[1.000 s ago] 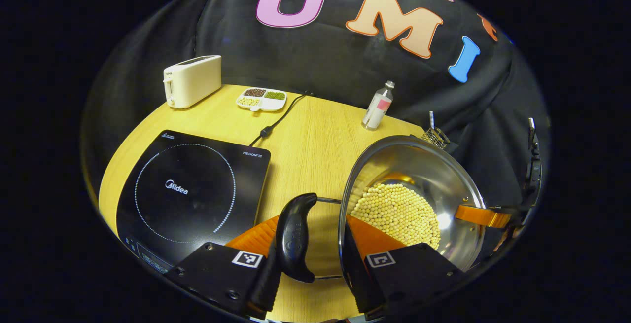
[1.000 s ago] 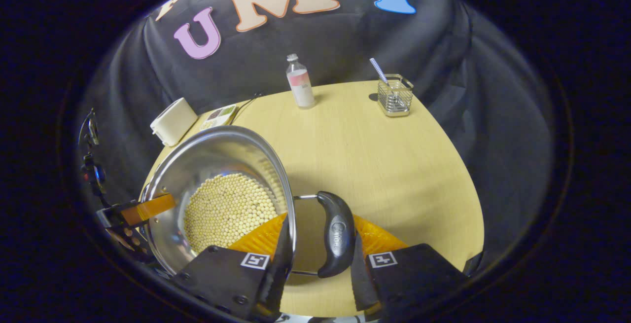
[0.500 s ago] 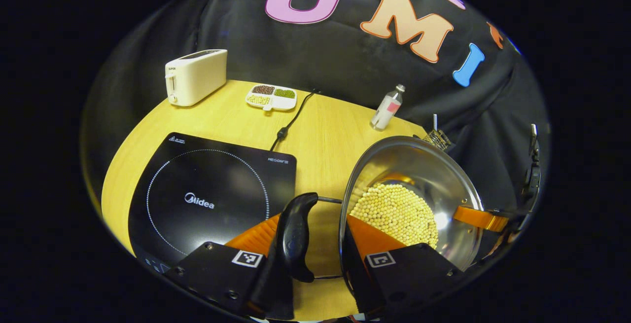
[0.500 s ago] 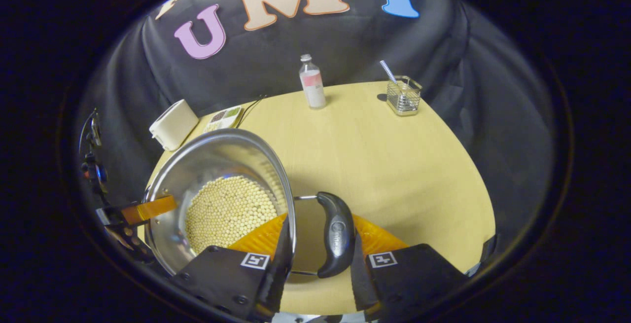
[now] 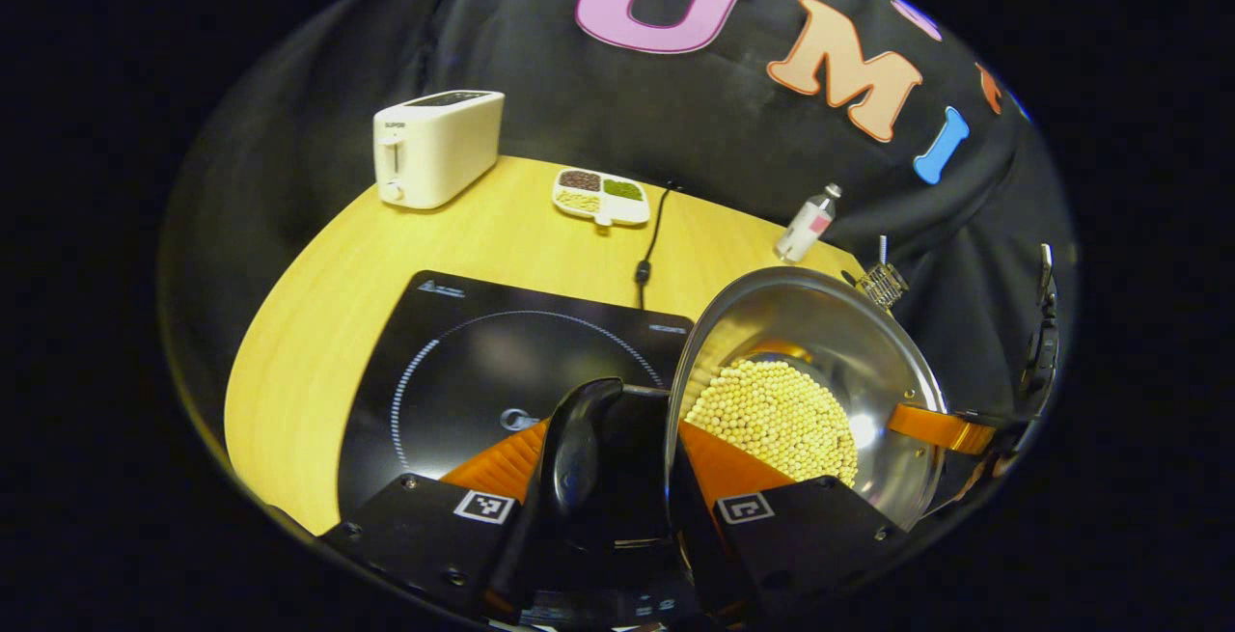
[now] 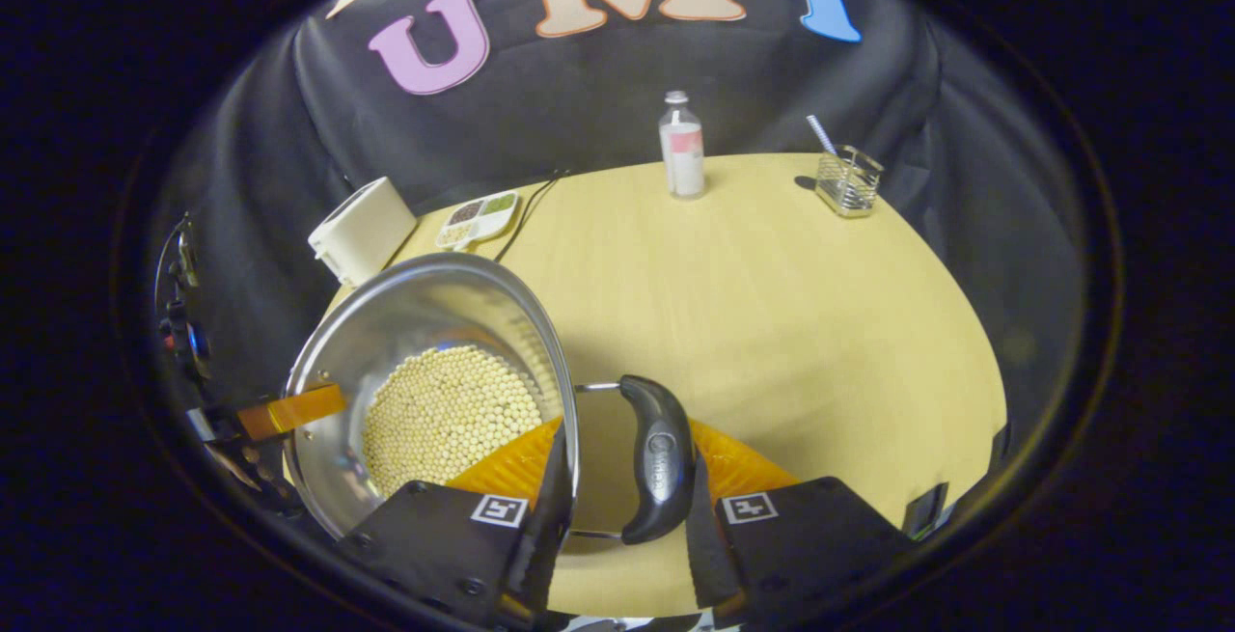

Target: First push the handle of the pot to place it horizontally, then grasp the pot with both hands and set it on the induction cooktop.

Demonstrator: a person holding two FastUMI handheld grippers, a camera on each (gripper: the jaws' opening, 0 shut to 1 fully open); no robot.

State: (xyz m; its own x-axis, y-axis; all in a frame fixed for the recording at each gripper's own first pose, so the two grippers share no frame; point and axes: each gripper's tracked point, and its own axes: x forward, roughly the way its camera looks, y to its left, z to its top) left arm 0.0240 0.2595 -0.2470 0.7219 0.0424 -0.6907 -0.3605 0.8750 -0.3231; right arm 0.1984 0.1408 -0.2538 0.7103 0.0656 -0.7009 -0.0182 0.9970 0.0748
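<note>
A steel pot holding pale beans hangs between both grippers, lifted off the wooden table. My left gripper is shut across the pot's black left handle and the pot wall. That handle sits above the near right part of the black induction cooktop. In the right gripper view, my right gripper is shut across the pot's black right handle and the wall of the pot. Each handle lies level. The opposite gripper's finger shows at the pot's far rim in each view.
A white toaster, a divided dish of beans and the cooktop's cord stand at the back. A small bottle and a wire holder with a straw stand at the back right. Open tabletop lies right of the pot.
Both grippers have carried the pot leftward, still shut on its handles. The cooktop, a gap away before, now lies under the left handle.
</note>
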